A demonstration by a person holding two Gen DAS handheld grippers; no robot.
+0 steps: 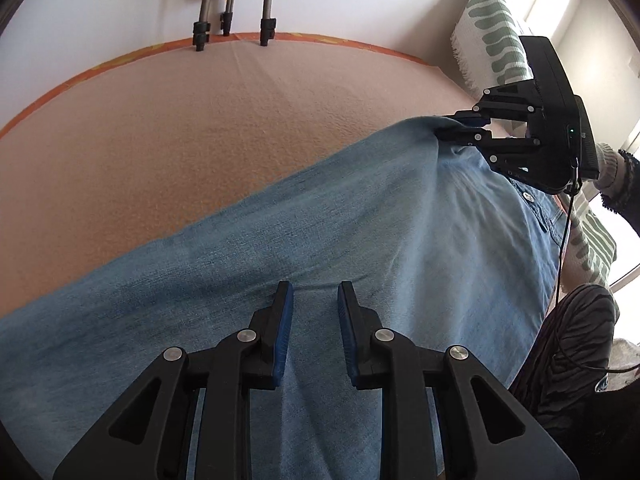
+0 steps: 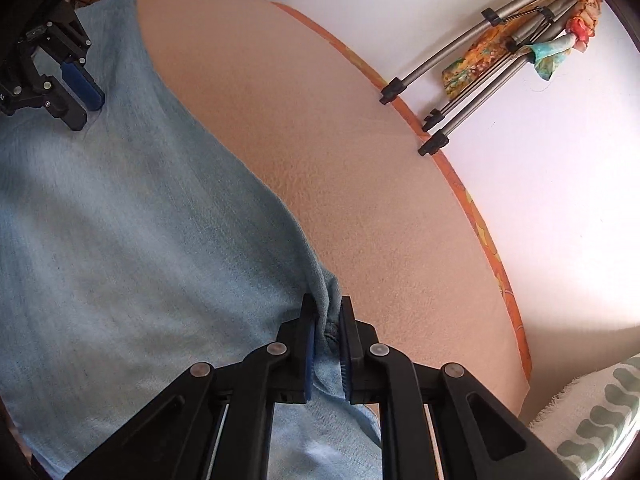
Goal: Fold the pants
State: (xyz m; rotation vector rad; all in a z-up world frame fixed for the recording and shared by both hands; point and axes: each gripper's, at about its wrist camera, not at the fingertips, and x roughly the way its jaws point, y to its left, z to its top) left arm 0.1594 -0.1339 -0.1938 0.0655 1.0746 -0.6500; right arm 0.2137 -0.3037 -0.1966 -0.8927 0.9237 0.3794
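Light blue denim pants (image 1: 360, 248) lie spread across a peach-coloured bed. In the right wrist view the pants (image 2: 120, 220) fill the left half. My left gripper (image 1: 314, 292) is open, its blue pads just above the denim, with nothing between them. It shows at the upper left of the right wrist view (image 2: 86, 110). My right gripper (image 2: 326, 308) is shut on a bunched edge of the pants near the waist. In the left wrist view it (image 1: 448, 126) pinches the far right corner, beside the waistband button (image 1: 529, 197).
The peach bed cover (image 1: 200, 128) has an orange border by a white wall. Metal rack legs (image 1: 264, 20) stand against the wall, also seen in the right wrist view (image 2: 460, 80). A green-patterned white pillow (image 1: 492, 36) lies at the right end.
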